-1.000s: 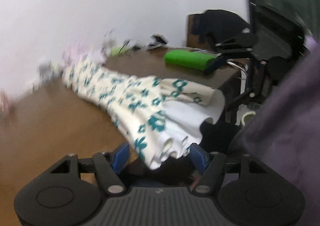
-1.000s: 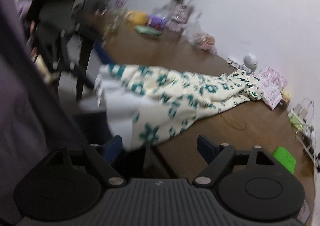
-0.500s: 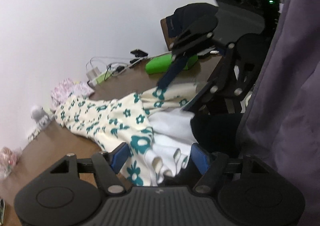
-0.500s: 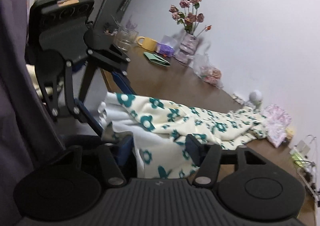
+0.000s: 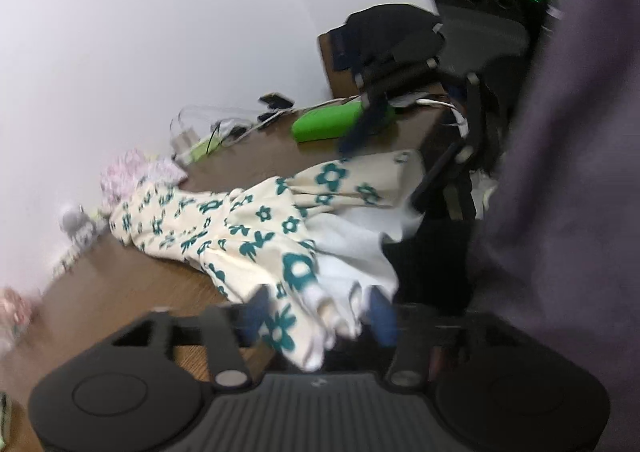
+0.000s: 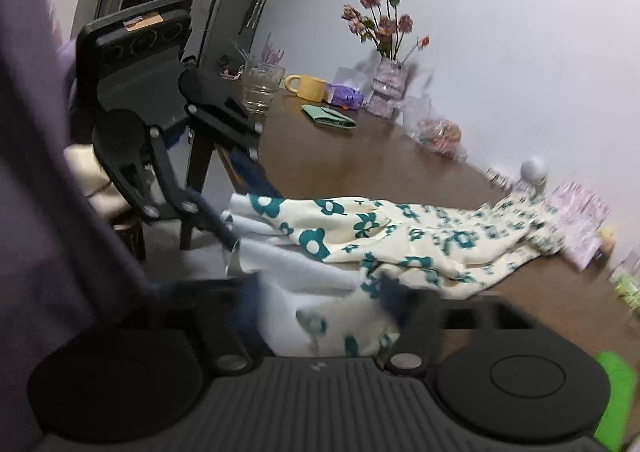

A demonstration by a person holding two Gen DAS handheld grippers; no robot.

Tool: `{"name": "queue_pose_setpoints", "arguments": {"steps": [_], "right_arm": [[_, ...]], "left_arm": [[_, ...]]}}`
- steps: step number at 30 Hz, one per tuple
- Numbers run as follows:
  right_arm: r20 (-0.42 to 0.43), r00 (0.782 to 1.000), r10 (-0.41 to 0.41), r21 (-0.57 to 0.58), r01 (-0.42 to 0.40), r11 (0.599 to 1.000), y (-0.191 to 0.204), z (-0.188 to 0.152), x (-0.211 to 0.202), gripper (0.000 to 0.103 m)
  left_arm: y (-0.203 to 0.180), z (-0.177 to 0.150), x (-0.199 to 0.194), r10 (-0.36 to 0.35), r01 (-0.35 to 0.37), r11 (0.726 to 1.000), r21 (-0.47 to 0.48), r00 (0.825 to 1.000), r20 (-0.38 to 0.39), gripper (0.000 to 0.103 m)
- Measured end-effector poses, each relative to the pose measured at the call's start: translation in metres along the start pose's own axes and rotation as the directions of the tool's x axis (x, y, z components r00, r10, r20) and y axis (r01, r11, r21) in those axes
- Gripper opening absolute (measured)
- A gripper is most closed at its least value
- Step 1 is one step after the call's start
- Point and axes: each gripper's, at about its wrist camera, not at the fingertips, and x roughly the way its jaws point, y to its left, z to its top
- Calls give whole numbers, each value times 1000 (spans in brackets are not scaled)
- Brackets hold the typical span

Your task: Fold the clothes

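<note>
between both tools' fingers: garment (image 5: 256,228)

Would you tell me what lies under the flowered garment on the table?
The flowered garment lies on the brown table, its near edge hanging past the table's edge. Whatever sits beneath the cloth is covered and cannot be seen.

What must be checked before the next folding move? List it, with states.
1. Left claw closed on the floral garment hem: ok.
2. Right claw closed on the hem: ok.
3. Garment's far end resting on the table: ok.
4. Cloth spread flat: not ok, bunched and creased.
5. Far end free of clutter: not ok, pink packet lies against it.
6. Grip firmness: cannot tell, blurred.
</note>
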Motion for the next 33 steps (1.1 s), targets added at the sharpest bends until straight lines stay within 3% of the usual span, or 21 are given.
{"name": "queue_pose_setpoints", "arguments": {"steps": [2, 5, 9, 13, 16, 19, 24, 27, 29, 33], "right_arm": [[-18, 1000, -22, -15, 22, 1000, 1, -6, -10, 87], [-87, 995, -50, -4, 50, 999, -3, -22, -10, 85], [-75, 995, -66, -12, 65, 998, -1, -26, 6, 67], [-46, 998, -45, -3, 45, 999, -2, -22, 15, 48], [-17, 999, -40, 10, 41, 999, -6, -16, 17, 47], [3, 999, -48, 2, 48, 999, -8, -12, 17, 47], [-19, 999, -26, -20, 26, 999, -7, -12, 25, 47], [-33, 999, -7, -14, 7, 1000, -5, -13, 30, 39], [-31, 999, 6, 13, -6, 1000, -9, -13, 31, 35], [-17, 999, 49, 124, -46, 991, -25, -9, 31, 21]], "left_arm": [[-7, -9, -8, 7, -8, 999, 40, 1000, 10, 69], [-16, -21, 2, -12, 17, 995, 103, 999, -47, 67], [-23, -20, 12, -28, 33, 981, 191, 999, -29, 58], [-12, -12, 16, -33, 37, 989, 141, 999, -27, 24], [-5, -8, 17, -41, 43, 993, 112, 999, -17, 17], [-8, -6, 15, -14, 13, 991, 136, 1000, 8, 19], [-13, -6, 18, 1, -4, 983, 182, 1000, 20, 33], [-15, -5, 18, 0, -4, 981, 194, 1000, 23, 39], [-17, -4, 20, -8, 2, 976, 216, 1000, 27, 56], [-24, 2, 25, -3, -16, 960, 279, 998, 68, 56]]}}
